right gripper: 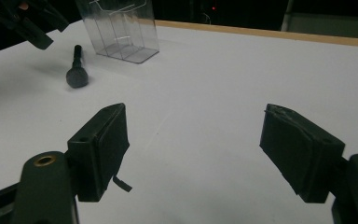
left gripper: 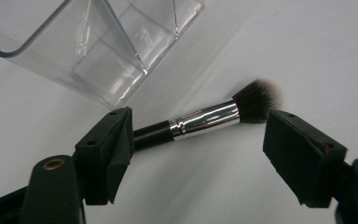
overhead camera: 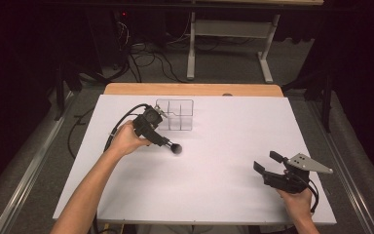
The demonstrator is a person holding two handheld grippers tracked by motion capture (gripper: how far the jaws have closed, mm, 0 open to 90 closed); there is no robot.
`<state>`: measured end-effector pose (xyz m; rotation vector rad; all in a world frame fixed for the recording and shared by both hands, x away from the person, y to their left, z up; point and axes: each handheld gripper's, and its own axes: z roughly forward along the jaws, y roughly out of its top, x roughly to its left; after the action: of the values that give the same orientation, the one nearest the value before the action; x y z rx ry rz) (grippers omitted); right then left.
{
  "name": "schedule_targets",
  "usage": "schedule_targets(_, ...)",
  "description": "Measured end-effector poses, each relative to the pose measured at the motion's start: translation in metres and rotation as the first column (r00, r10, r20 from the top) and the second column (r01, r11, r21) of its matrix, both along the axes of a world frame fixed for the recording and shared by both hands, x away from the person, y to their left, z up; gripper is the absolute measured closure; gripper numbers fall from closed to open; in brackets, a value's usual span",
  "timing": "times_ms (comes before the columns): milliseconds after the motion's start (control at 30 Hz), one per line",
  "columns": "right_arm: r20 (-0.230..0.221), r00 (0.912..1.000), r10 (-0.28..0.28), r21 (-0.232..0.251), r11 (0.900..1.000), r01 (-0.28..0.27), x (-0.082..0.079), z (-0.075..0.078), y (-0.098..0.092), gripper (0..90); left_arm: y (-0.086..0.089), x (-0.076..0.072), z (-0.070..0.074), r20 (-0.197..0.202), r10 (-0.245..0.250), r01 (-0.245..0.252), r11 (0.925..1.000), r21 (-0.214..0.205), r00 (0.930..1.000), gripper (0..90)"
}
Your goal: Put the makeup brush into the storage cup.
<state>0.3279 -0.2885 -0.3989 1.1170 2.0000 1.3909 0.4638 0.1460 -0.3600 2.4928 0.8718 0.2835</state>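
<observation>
Covering the worktop [overhead camera: 214, 161] is a white sheet, dark room behind. Left gripper [left gripper: 198, 140], jaws wide apart, straddles the makeup brush [left gripper: 200, 119] lying untouched near the clear organizer [overhead camera: 175, 115] toward the far edge. Right gripper [right gripper: 193, 149] gapes empty near the right edge.

Dark room; grey carpet [overhead camera: 233, 68], cables [overhead camera: 146, 61], white-legged bench [overhead camera: 191, 48] behind table [overhead camera: 190, 89].

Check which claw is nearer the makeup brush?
Left. The left claw hangs open right over the makeup brush; the right claw sits open far off across the table.
</observation>
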Motion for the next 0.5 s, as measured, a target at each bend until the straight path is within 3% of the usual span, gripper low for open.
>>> schedule_targets(333, -0.003, 1.0, 0.008, 0.003, 1.0, -0.008, 0.001, 0.0, 0.0, 24.9, -0.001, 0.005, -0.008, -0.013, -0.005, 0.005, 0.9999, 0.013, 0.9999, 25.0)
schedule_targets(500, 0.001, 0.9999, 0.015, -0.002, 0.9999, -0.015, 0.0, 0.0, 0.001, 25.0, -0.002, 0.007, -0.013, 0.0, -0.038, 0.038, 0.9982, 0.047, 0.9993, 25.1)
